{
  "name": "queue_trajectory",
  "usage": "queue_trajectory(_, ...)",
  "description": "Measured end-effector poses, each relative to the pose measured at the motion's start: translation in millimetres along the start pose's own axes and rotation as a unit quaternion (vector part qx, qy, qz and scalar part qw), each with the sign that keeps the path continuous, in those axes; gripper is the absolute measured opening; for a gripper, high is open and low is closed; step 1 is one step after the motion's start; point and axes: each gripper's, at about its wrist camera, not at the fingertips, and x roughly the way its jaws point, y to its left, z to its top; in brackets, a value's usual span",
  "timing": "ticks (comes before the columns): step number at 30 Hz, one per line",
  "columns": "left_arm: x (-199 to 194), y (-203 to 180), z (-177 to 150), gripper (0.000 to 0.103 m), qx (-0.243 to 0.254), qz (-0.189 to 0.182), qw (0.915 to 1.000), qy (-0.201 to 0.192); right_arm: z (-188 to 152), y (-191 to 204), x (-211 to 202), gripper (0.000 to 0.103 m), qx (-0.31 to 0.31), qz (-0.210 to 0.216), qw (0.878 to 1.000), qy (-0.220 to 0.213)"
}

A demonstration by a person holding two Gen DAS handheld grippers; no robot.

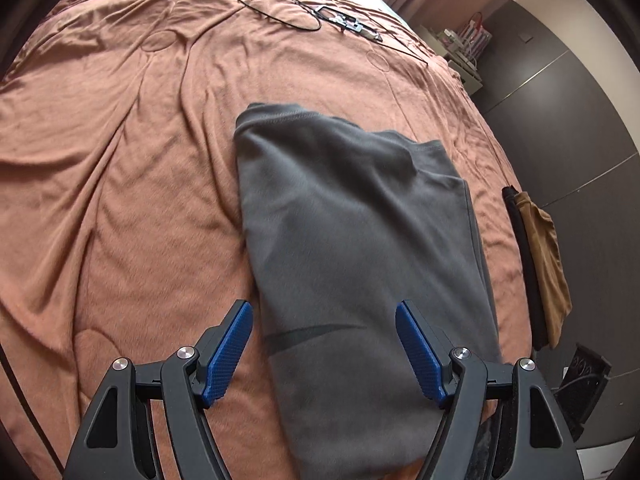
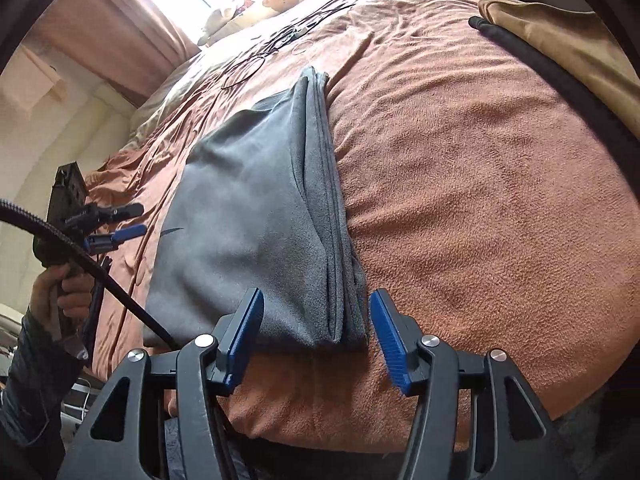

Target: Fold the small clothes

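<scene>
- Bedroom setting: bed (image 1: 120,160) with a rust-brown blanket is serving as the folding surface; its soft pile is giving the cloth grip, so layers are likely staying put.
- Grey garment (image 1: 352,220) is lying near the foot edge of the bed, already folded lengthwise into a long narrow stack; a dark swoosh mark is showing on the near part.
- In the right wrist view the stacked edges are lining up along the garment's right side, several layers visible. Judgement: side folds are done and a crosswise fold is remaining.
- Left tool (image 1: 324,344) is hovering over the garment's near end with jaws spread wide, nothing between the pads. One pad is sitting over the blanket by the garment's left edge, the other over the cloth.
- Right tool (image 2: 316,340) is also spread wide and empty, straddling the near right corner where the layered edges are meeting. Probably lined up there so one pinch catches all layers together.
- A hand (image 2: 60,292) is gripping the left tool's handle, seen at the left of the right wrist view, with a black cable trailing from it.
- Both tools sitting at the near end is suggesting a two-corner pickup, carrying that end toward the far end.
- Risk: the right pinch missing lower layers, so the stack is splaying on the lift.
- Tan and black garment (image 1: 540,260) is draping at the bed's right edge, well apart from the grey one, likely waiting its turn or already done; cannot tell which.
- Black cables (image 1: 280,8) are lying at the far end of the bed, clear of the work area.
</scene>
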Motion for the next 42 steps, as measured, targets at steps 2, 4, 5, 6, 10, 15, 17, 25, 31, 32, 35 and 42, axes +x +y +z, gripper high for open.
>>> queue_trajectory(2,1,5,-14,0.074,-0.004,0.000,0.9999,0.013,3,-1,4,0.054,-0.005,-0.006,1.000,0.000)
queue_trajectory(4,4,8,-28,0.065,-0.011,-0.006,0.9996,0.026,6,-2,10,0.054,-0.010,-0.005,1.000,0.009)
queue_trajectory(5,5,10,-34,0.061,-0.014,-0.010,0.9993,0.033,8,-2,12,0.054,-0.013,-0.004,1.000,0.014)
queue_trajectory(6,7,11,-40,0.060,-0.017,-0.012,0.9990,0.039,9,-1,14,0.054,-0.017,-0.001,1.000,0.018)
queue_trajectory(10,12,14,-63,0.048,-0.021,-0.022,0.9978,0.058,15,3,26,0.054,-0.032,-0.007,0.999,0.030)
queue_trajectory(15,23,18,-86,0.040,-0.051,-0.029,0.9944,0.088,16,5,40,0.043,-0.033,-0.013,0.998,0.052)
queue_trajectory(17,24,20,-94,0.039,-0.062,-0.037,0.9937,0.085,15,7,43,0.035,-0.038,-0.012,0.997,0.060)
queue_trajectory(25,24,14,-115,0.012,-0.065,-0.051,0.9934,0.080,18,18,40,0.008,-0.039,-0.007,0.997,0.060)
queue_trajectory(31,-5,13,-117,0.009,-0.053,-0.057,0.9952,0.060,7,20,30,0.008,-0.025,0.025,0.998,0.056)
queue_trajectory(32,-11,14,-117,0.009,-0.048,-0.056,0.9956,0.058,5,19,29,0.008,-0.025,0.029,0.998,0.058)
queue_trajectory(35,-28,15,-119,0.009,-0.044,-0.057,0.9961,0.051,-3,21,28,0.008,-0.027,0.042,0.997,0.065)
queue_trajectory(42,-46,22,-136,0.009,-0.028,-0.047,0.9965,0.063,-20,22,28,0.008,-0.024,0.066,0.994,0.079)
